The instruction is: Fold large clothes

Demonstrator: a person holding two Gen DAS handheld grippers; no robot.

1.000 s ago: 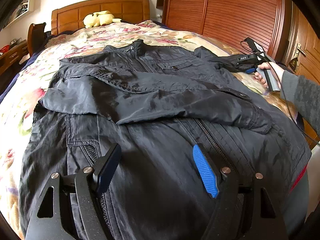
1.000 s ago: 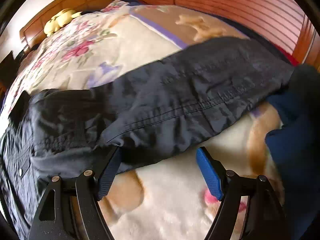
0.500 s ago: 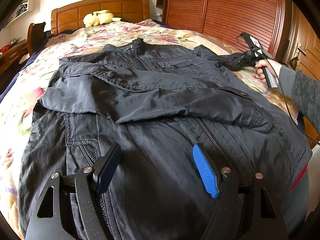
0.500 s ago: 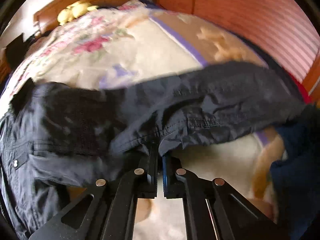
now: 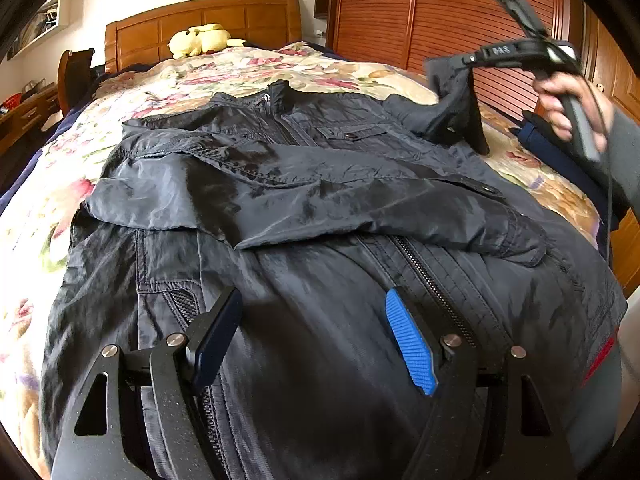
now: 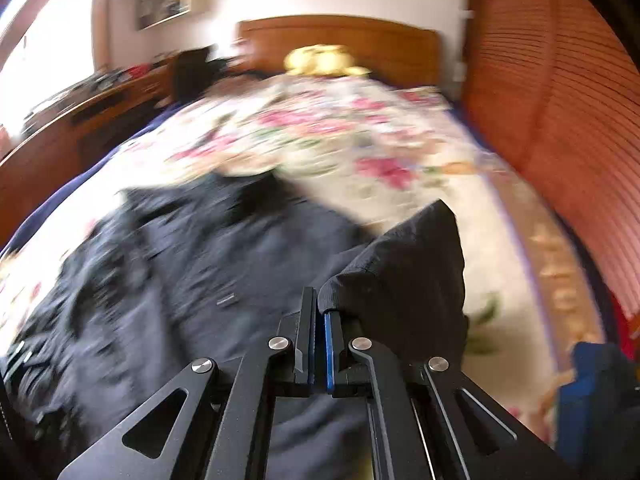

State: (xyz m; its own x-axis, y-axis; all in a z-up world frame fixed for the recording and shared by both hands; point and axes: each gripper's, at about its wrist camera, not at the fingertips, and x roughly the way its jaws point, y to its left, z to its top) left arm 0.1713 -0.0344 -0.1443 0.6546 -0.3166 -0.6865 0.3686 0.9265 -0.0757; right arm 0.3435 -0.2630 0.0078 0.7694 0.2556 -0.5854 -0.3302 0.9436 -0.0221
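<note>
1. The dark jacket (image 5: 320, 208) lies spread on the floral bed (image 5: 248, 68).
2. The left gripper (image 5: 312, 336) hovers over its near hem, jaws spread.
3. The right gripper (image 6: 317, 312), far right, is clamped on the lifted sleeve (image 5: 460, 100).

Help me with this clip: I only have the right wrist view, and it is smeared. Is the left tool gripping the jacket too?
Observer: No. The left tool is open over the lower front of the jacket, beside the zipper, and grips nothing.
Operator: Where is the other sleeve?
Observer: The other sleeve lies folded across the chest.
Operator: Is my sleeve off the bed?
Observer: Yes. The right tool has the held sleeve by its end, up above the bed; the rest hangs down to the jacket's shoulder.
</note>
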